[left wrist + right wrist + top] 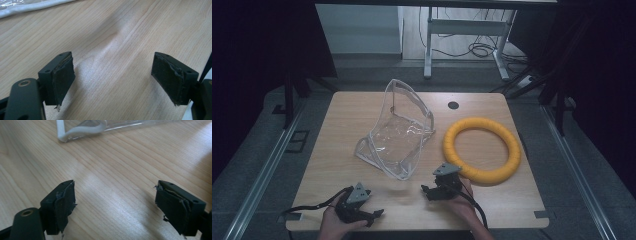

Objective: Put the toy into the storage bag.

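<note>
Wooden bench [347, 165] with bare room along its near edge. Clear pouch [399, 132] mid-bench, yellow ring [482, 150] beside it. Left tool [374, 216] and right tool [426, 192] gape, nothing gripped.

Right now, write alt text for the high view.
A clear plastic bag and a yellow foam ring lie on a wooden table. Nearer the front edge, two hand-held grippers, left gripper and right gripper, rest empty.

a clear plastic bag [398, 135] with white edging stands open mid-bench, and just right of it a yellow foam ring [482, 150] lies flat.
</note>
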### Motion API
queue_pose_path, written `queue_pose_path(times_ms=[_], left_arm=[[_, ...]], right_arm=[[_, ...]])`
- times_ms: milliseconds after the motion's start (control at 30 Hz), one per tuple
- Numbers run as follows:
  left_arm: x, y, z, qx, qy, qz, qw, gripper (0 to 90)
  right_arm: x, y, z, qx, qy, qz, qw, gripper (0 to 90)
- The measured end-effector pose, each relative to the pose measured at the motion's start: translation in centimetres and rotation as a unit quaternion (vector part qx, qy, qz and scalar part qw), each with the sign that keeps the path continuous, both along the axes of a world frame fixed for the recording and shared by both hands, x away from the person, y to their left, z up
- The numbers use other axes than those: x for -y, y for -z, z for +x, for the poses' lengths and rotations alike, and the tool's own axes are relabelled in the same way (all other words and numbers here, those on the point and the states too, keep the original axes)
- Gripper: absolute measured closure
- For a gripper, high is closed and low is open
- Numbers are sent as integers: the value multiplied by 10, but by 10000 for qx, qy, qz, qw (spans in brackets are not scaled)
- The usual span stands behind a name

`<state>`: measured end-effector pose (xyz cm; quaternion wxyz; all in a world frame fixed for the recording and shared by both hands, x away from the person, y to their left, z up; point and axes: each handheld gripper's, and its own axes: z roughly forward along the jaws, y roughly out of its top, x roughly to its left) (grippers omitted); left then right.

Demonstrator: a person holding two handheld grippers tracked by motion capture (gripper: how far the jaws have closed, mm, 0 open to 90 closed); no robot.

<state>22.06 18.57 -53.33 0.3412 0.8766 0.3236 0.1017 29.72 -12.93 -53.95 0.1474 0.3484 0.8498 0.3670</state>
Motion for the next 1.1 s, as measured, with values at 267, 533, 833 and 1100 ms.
queue_pose_path(times_ms=[267,533,833,1100], left_arm=[[-1,-1,-1,25,6,-14,10000,185],[-2,-2,-1,35,-16,-23,10000,185],[-2,-4,-1,40,-17,-54,10000,185],[-3,-4,-1,38,-24,-54,10000,185]], right_arm=[[0,-4,-5,-29,-117,276,9995,196],[-2,-13,-9,12,-294,544,9981,234],[0,-19,-11,91,-337,570,9978,259],[2,-22,-12,122,-345,618,9974,274]])
